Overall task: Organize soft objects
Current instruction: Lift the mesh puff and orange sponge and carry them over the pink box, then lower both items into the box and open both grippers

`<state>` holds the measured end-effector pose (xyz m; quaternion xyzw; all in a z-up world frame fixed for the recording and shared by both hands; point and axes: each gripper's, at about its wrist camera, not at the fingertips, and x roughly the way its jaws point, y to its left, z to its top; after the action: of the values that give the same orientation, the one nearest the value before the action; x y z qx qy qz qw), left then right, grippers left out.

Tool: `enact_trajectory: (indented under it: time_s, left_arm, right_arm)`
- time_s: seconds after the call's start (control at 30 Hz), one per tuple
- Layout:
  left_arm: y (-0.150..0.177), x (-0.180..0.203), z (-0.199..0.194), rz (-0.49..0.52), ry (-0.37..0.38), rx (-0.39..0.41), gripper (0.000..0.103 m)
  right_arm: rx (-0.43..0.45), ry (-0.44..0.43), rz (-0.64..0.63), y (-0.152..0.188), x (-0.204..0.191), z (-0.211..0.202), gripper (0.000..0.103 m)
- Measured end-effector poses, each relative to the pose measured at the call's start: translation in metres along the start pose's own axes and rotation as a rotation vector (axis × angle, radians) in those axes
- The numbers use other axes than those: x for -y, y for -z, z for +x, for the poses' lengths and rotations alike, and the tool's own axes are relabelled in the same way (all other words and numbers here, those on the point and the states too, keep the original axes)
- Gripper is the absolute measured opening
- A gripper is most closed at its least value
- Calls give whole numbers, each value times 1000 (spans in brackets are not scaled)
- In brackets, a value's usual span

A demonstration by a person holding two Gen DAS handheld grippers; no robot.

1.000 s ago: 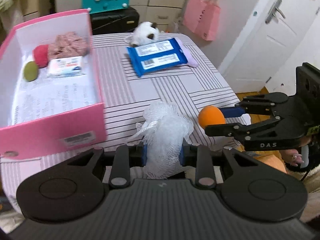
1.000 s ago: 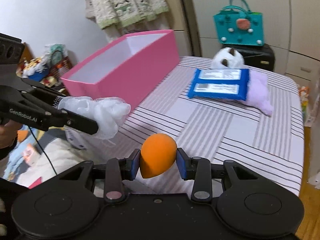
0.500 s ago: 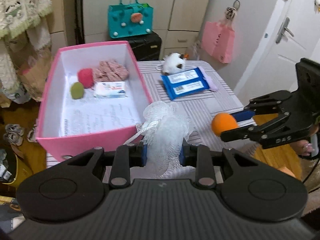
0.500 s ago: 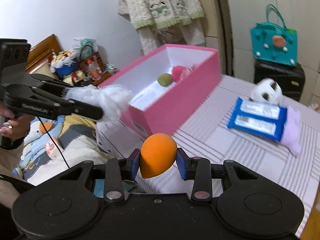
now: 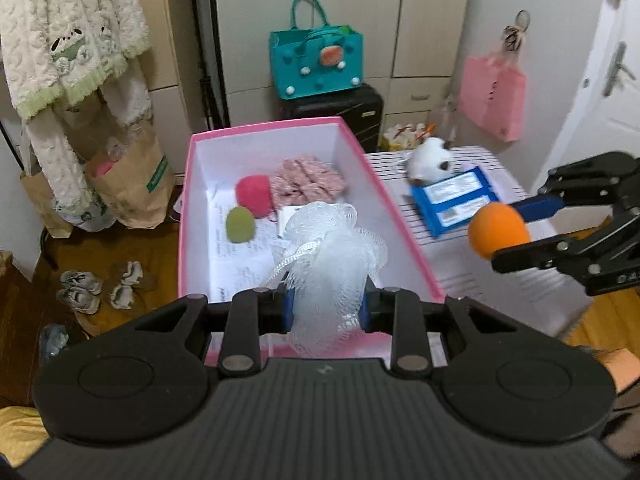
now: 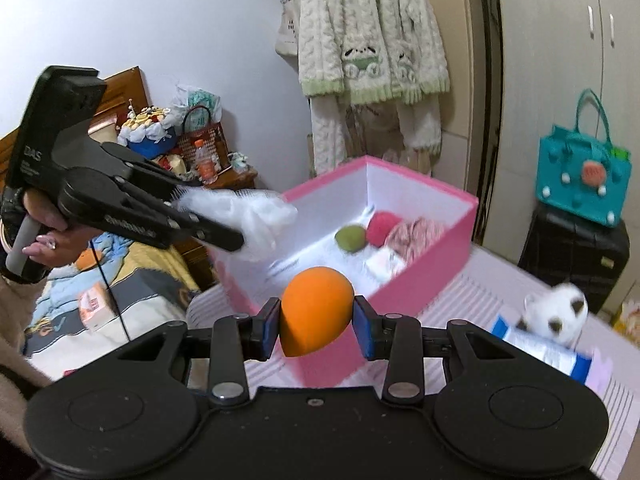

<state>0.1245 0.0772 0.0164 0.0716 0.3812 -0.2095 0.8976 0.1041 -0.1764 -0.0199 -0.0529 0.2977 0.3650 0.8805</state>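
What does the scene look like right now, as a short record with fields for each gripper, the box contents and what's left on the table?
left gripper: shut on white mesh bath pouf, above pink box
right gripper: shut on orange sponge
box contents: green sponge, red sponge, pink scrunchie, small white packet
on striped table: blue wipes pack, white plush toy
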Motion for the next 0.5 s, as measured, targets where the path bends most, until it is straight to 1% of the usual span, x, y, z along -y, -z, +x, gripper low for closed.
enact_trajectory:
  time_s: [0.1, 0.2, 0.27, 0.4, 0.5]
  left_arm:
    - [-11, -11, 21, -11, 5, -38, 29]
    - [-20, -22, 44, -22, 3, -72, 29]
    - [-28, -30, 60, -37, -4, -88, 29]
    - [-40, -45, 87, -46, -32, -86, 29]
    - [-44, -59, 113, -82, -20, -140, 29]
  right_arm:
    - [21, 12, -29, -15, 6, 15, 44]
    - [16, 25, -70, -32, 13, 37, 44]
    - [-6, 32, -88, -44, 20, 55, 44]
    - [-51, 28, -105, -61, 36, 85, 44]
    - [-77, 2, -129, -66, 46, 104, 44]
